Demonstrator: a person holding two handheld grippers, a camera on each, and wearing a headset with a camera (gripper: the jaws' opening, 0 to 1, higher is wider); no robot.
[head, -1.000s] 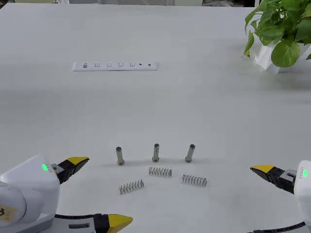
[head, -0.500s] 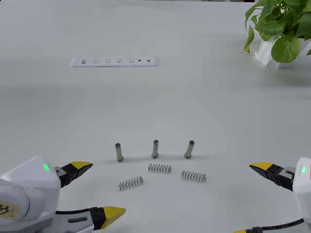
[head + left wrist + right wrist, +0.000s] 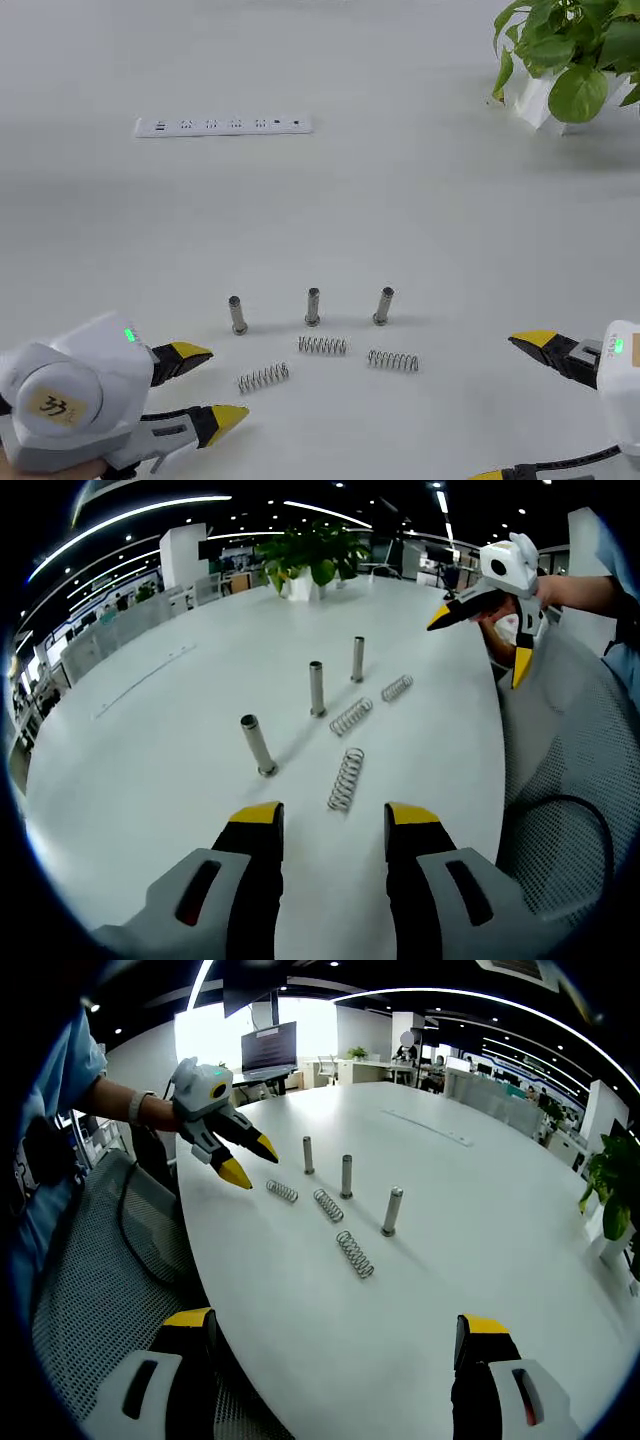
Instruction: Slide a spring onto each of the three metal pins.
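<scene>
Three metal pins stand upright in a row on the white table: left pin [image 3: 237, 315], middle pin [image 3: 312, 307], right pin [image 3: 383, 306]. In front of them lie three loose springs: left spring [image 3: 264, 377], middle spring [image 3: 322, 345], right spring [image 3: 392, 360]. My left gripper [image 3: 218, 383] hovers open just left of the left spring [image 3: 346, 778], with nothing between its yellow fingertips [image 3: 257, 815]. My right gripper [image 3: 503, 408] stands wide open at the right, well apart from the right spring [image 3: 355, 1254] and the nearest pin [image 3: 392, 1211].
A white power strip [image 3: 222, 125] lies far back on the left. A potted plant [image 3: 565, 55] stands at the back right corner. The table's near edge [image 3: 215, 1290] curves close to me, with a mesh chair [image 3: 90, 1290] below it.
My left gripper has come forward and right towards the left spring, and its tips now stand closer together. The right gripper has hardly moved. The head camera shifted slightly.
</scene>
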